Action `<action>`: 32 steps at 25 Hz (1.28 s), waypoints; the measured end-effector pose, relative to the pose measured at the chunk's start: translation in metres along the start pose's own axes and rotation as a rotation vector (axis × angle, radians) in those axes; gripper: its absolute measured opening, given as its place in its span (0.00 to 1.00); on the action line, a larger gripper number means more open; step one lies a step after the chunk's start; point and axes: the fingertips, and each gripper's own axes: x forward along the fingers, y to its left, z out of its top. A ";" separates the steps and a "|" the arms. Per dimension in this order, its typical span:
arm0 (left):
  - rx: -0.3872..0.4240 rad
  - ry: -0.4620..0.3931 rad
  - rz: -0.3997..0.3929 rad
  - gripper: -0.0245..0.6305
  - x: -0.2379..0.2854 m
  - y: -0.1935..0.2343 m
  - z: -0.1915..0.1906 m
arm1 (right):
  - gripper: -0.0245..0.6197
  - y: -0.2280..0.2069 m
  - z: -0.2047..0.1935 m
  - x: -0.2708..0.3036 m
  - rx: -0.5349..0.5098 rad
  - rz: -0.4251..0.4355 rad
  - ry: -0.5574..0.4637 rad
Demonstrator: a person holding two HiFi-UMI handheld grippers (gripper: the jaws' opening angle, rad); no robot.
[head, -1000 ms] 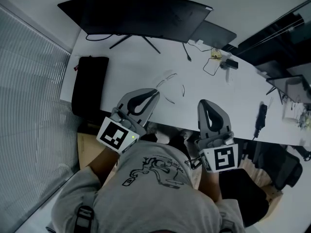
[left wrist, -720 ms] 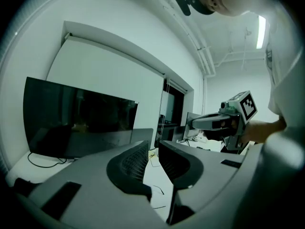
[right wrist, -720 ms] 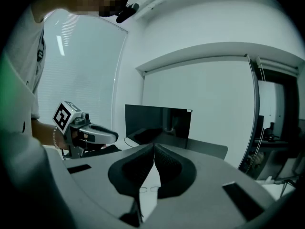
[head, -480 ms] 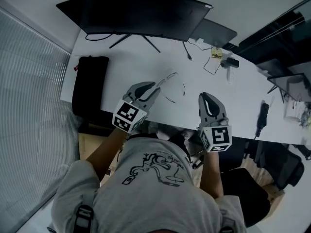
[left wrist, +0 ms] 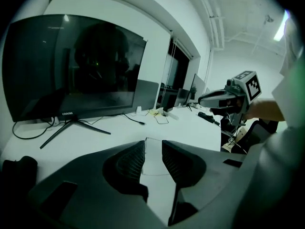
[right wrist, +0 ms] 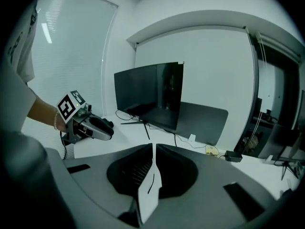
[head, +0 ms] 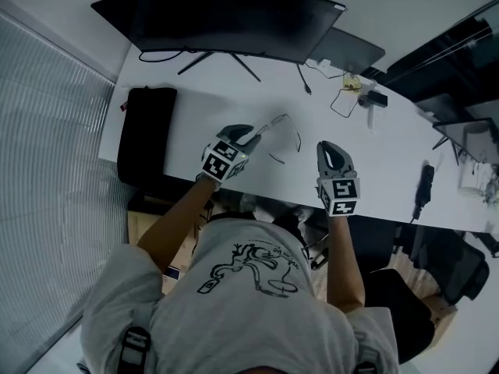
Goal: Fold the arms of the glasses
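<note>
Firstly, head view: the glasses (head: 284, 133) lie on the white table (head: 195, 119), in front of the monitor (head: 218, 18). The left gripper (head: 256, 136) has its tips at their left end. The right gripper (head: 324, 144) sits just to their right, apart from them.

Left gripper view: the jaws stand apart and have just been opening. The thin frame lies on the table between them, with neither pad pressing on it.

Right gripper view: the jaws are drawn together to a thin slit and clamp nothing.
</note>
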 end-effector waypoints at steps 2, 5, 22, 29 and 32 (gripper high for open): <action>-0.004 0.039 -0.006 0.23 0.013 0.006 -0.013 | 0.08 -0.004 -0.012 0.013 0.002 -0.002 0.017; -0.024 0.086 -0.034 0.23 0.029 0.014 -0.029 | 0.08 -0.007 -0.029 0.030 0.011 0.002 0.043; -0.064 0.249 -0.064 0.24 0.084 0.031 -0.079 | 0.06 -0.023 -0.130 0.108 0.089 0.038 0.239; -0.058 0.280 -0.066 0.16 0.094 0.028 -0.087 | 0.06 -0.023 -0.145 0.120 0.136 0.052 0.283; -0.053 0.298 -0.055 0.16 0.097 0.029 -0.091 | 0.06 -0.022 -0.148 0.123 0.145 0.060 0.296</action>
